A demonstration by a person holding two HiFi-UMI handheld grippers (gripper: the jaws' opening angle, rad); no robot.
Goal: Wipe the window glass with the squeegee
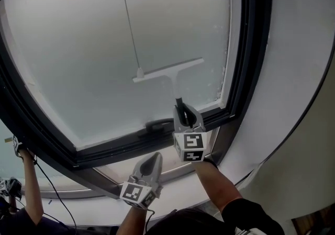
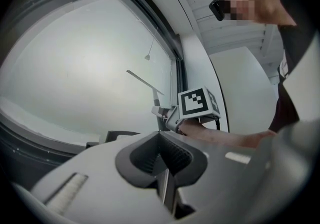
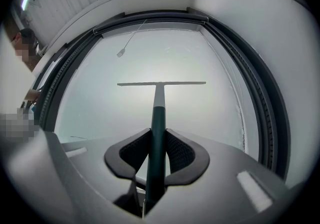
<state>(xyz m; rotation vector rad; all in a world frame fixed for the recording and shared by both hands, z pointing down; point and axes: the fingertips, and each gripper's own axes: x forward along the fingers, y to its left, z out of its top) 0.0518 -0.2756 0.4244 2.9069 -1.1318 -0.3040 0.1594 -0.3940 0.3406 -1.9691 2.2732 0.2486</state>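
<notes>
1. The window glass (image 1: pixel 94 45) is a milky pale grey, faintly speckled near its right edge.
2. The window frame (image 1: pixel 251 45) around it is black, and the wall (image 1: pixel 293 98) beside it is plain white.
3. The squeegee (image 1: pixel 168 75) has a white blade and neck and a dark green handle, nearly black.
4. The right tongs (image 1: pixel 181 109) and left tongs (image 1: pixel 155 156) are light grey, with charcoal ribbed pads (image 3: pixel 180 150).
5. Each carries a white cube (image 1: pixel 189 146) printed with black square markers.
6. The cord (image 1: pixel 128 19) against the glass is a thin grey line.
7. The person's sleeve (image 1: pixel 246 213) is black.

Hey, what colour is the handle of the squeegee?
The squeegee handle is dark green, clearest in the right gripper view.
</notes>
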